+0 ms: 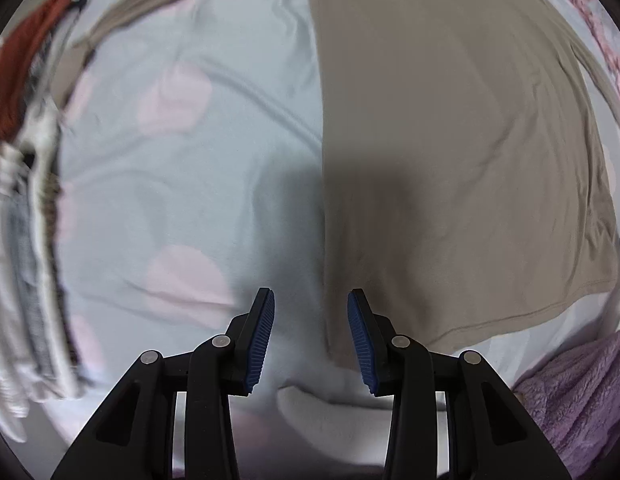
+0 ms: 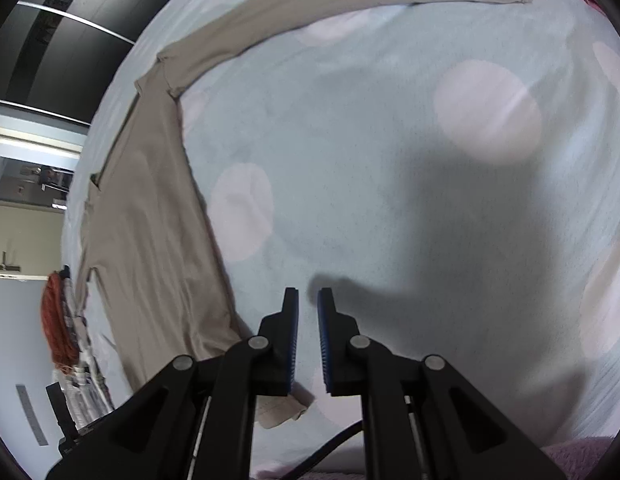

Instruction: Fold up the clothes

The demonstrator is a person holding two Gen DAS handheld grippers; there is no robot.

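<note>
A beige long-sleeved shirt lies flat on a light blue bed sheet with pale pink dots. In the left wrist view its straight folded edge runs up the middle. My left gripper is open and empty, just above the sheet at that edge. In the right wrist view the shirt lies at the left, one sleeve stretched across the top. My right gripper is open with a narrow gap and empty, over the bare sheet right of the shirt's lower corner.
A stack of folded clothes with a rust-red piece on top sits at the sheet's left edge; it also shows in the right wrist view. A purple fleece blanket lies at the lower right. Dark cabinets stand beyond the bed.
</note>
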